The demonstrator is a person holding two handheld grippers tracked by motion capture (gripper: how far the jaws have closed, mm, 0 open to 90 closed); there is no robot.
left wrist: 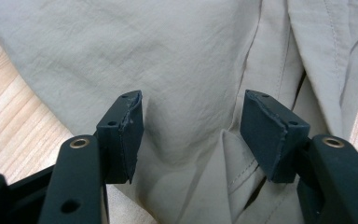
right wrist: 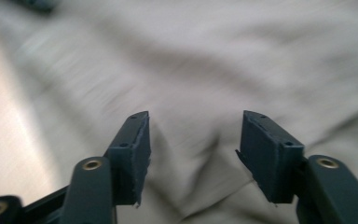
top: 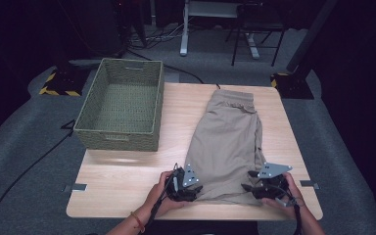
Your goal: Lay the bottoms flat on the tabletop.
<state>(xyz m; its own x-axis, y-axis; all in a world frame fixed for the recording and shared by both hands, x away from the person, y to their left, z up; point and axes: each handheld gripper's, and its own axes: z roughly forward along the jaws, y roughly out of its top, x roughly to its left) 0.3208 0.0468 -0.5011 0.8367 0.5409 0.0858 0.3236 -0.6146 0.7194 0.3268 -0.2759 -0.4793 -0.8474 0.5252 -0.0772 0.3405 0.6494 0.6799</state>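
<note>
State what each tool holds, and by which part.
Nothing held: both the left tool and right tool stand open over the near hem of the beige shorts.

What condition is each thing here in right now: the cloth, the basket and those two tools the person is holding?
Beige fabric shorts: folded lengthwise, lying flat on the light wooden table, waistband at the far end.
Green woven rectangular basket: upright, empty, left of the shorts.
Left hand-held gripper: jaws apart over the near hem, fabric bunched between them, not clamped.
Right hand-held gripper: jaws apart over the shorts, blurred picture.
</note>
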